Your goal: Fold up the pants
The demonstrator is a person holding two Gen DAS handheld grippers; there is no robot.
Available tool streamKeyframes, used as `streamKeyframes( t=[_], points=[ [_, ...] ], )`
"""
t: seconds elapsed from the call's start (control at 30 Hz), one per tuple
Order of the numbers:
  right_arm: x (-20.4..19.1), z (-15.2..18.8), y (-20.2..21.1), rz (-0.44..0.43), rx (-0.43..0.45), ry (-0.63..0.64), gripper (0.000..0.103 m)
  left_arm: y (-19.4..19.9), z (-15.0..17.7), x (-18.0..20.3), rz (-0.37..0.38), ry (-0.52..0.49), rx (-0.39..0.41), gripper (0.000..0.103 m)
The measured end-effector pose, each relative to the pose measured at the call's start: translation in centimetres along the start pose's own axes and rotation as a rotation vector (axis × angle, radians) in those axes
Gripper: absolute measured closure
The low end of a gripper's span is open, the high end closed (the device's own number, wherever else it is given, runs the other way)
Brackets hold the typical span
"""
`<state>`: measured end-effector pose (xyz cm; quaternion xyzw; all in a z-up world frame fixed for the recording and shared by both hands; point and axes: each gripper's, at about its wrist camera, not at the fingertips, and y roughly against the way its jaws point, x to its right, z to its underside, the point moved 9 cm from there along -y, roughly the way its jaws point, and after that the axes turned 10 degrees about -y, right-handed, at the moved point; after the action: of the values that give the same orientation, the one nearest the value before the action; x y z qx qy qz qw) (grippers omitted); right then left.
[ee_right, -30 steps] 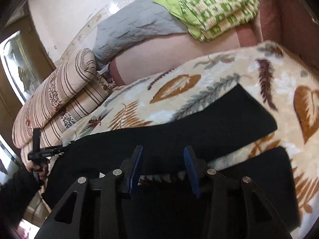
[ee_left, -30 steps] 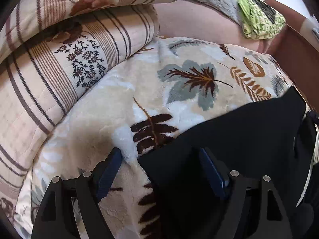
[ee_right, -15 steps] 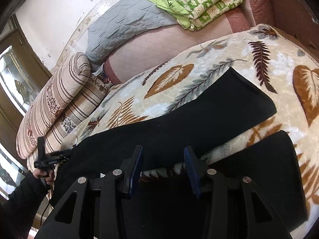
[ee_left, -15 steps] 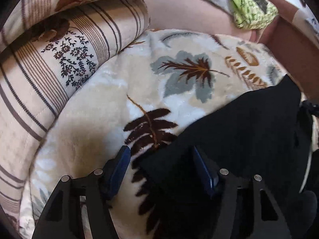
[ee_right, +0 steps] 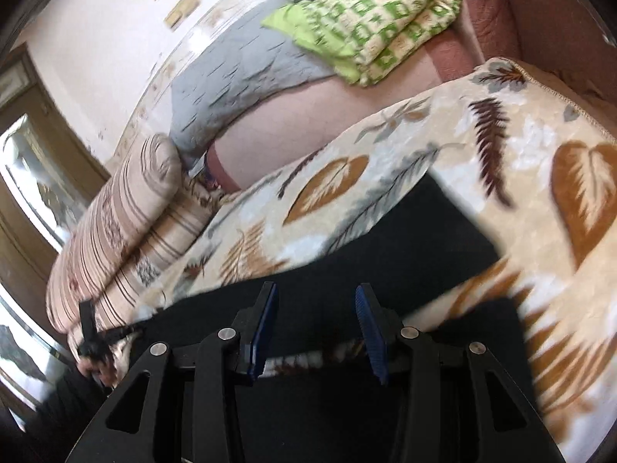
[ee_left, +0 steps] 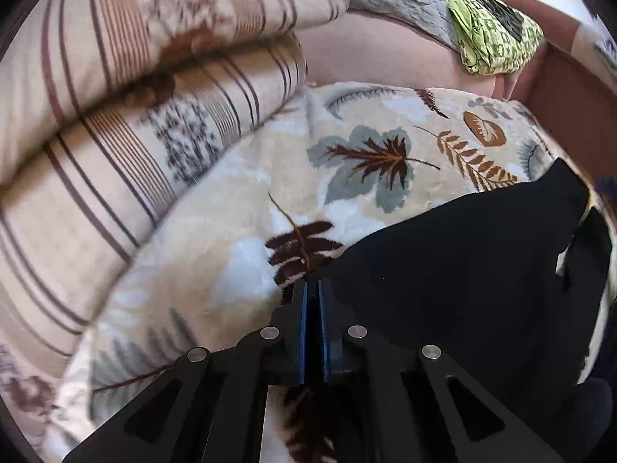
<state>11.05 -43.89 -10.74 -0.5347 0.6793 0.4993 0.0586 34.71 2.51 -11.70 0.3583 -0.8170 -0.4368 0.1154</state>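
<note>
Black pants (ee_left: 462, 270) lie spread on a cream blanket with a leaf print (ee_left: 239, 239). My left gripper (ee_left: 312, 283) is shut on the near left corner of the pants, its blue pads almost touching with dark cloth at their tips. In the right wrist view the pants (ee_right: 385, 243) run across the blanket (ee_right: 540, 123) as two dark bands. My right gripper (ee_right: 316, 293) hovers over the nearer band with its jaws apart and nothing pressed between the pads. The left gripper (ee_right: 86, 320) shows far left in a hand (ee_right: 92, 366).
A folded striped quilt (ee_left: 115, 115) is stacked along the left of the blanket. Behind it lie a grey quilt (ee_right: 239, 69) and a green patterned cloth (ee_right: 385, 27) on a pink mattress (ee_left: 378, 50). A brown headboard (ee_right: 540, 11) closes the right side.
The left jaws, wide apart around the pants' corner before, have closed on it. The right gripper has shifted over the pants with its jaws unchanged.
</note>
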Motion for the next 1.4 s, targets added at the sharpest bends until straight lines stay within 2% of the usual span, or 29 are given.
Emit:
streamKeyframes(
  t=[0.13, 0.2, 0.3, 0.37, 0.43, 0.5, 0.57, 0.6, 0.63, 0.67, 0.73, 0.9, 1.03, 1.13, 1.27, 1.4],
  points=[
    [2.2, -7.4, -0.5, 0.054, -0.120, -0.045, 0.044, 3.3, -1.4, 0.2, -0.082, 0.047, 0.058, 0.099],
    [2.9, -8.9, -2.1, 0.076, -0.207, -0.036, 0.044, 4.4, -1.9, 0.1, -0.117, 0.098, 0.066, 0.099],
    [3.5, -9.4, -5.7, 0.107, -0.335, 0.010, 0.044, 5.6, -2.1, -0.5, -0.179, 0.183, 0.052, 0.099],
    [4.7, -9.1, -8.0, 0.155, -0.370, 0.028, 0.044, 5.9, -2.4, -0.7, -0.180, 0.231, 0.038, 0.099],
    [5.7, -8.6, -9.8, 0.168, -0.396, 0.008, 0.045, 5.8, -2.4, -0.2, -0.183, 0.226, 0.015, 0.099],
    [5.4, -8.0, -10.8, 0.130, -0.424, 0.008, 0.053, 5.5, -2.3, 0.1, -0.183, 0.211, -0.002, 0.099],
    [5.1, -7.5, -11.5, 0.134, -0.437, 0.038, 0.059, 5.1, -2.6, 0.3, -0.181, 0.205, -0.010, 0.099],
    [5.0, -7.2, -11.8, 0.153, -0.446, 0.062, 0.071, 5.0, -2.7, 0.1, -0.183, 0.212, -0.010, 0.099],
    [5.1, -7.1, -11.9, 0.174, -0.452, 0.086, 0.099, 4.9, -2.8, -0.1, -0.181, 0.217, -0.008, 0.099],
    [5.0, -6.9, -11.8, 0.187, -0.459, 0.106, 0.098, 5.2, -2.9, -0.2, -0.183, 0.217, 0.002, 0.099],
    [4.2, -7.6, -10.6, 0.206, -0.399, 0.179, 0.098, 6.0, -3.1, 0.0, -0.189, 0.198, 0.028, 0.099],
    [1.0, -8.3, -6.1, 0.138, -0.267, 0.359, 0.098, 10.0, -2.0, 2.7, -0.225, 0.057, 0.129, 0.099],
    [-0.3, -4.3, -1.8, 0.070, -0.248, 0.548, 0.098, 13.4, 1.4, 5.8, -0.239, -0.049, 0.169, 0.099],
    [0.4, -0.8, 1.6, 0.030, -0.240, 0.600, 0.098, 15.6, 5.9, 7.6, -0.252, -0.073, 0.174, 0.099],
    [2.0, 3.6, 5.7, -0.025, -0.259, 0.608, 0.098, 17.2, 11.8, 8.2, -0.225, 0.017, 0.169, 0.099],
    [5.3, 7.9, 6.9, 0.015, -0.314, 0.603, 0.097, 16.2, 18.9, 7.9, -0.186, 0.177, 0.081, 0.094]
  ],
)
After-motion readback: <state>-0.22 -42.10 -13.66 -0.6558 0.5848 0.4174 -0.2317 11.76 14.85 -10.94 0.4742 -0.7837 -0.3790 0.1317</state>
